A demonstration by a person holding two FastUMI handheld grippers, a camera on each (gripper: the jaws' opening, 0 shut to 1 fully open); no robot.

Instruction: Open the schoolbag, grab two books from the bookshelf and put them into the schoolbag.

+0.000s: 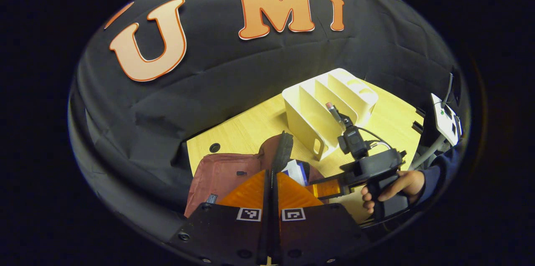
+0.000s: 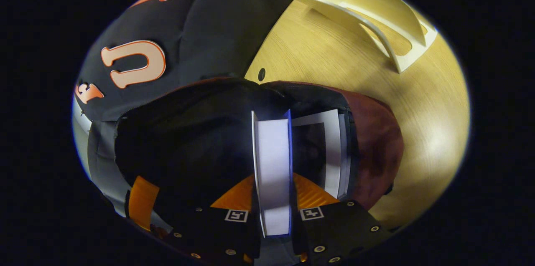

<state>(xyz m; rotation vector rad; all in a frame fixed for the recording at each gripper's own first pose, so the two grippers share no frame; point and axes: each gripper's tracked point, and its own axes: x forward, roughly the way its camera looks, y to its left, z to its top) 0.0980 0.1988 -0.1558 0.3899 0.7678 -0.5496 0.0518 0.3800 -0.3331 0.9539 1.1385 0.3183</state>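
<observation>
- The right gripper is clamping the second book, lowering it into the schoolbag beside the first book.
- The left gripper, fingers closed together, is pinching the bag's flap; judging by this, keep that mouth wide.

schoolbag maroon | bookshelf cream | book white, blue-edged

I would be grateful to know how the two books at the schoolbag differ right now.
The blue-edged white book is clamped between the right gripper fingers, page edges facing the camera; the second white book lies free beside it, already inside the dark red schoolbag. Both stand upright in the bag's opening.
</observation>
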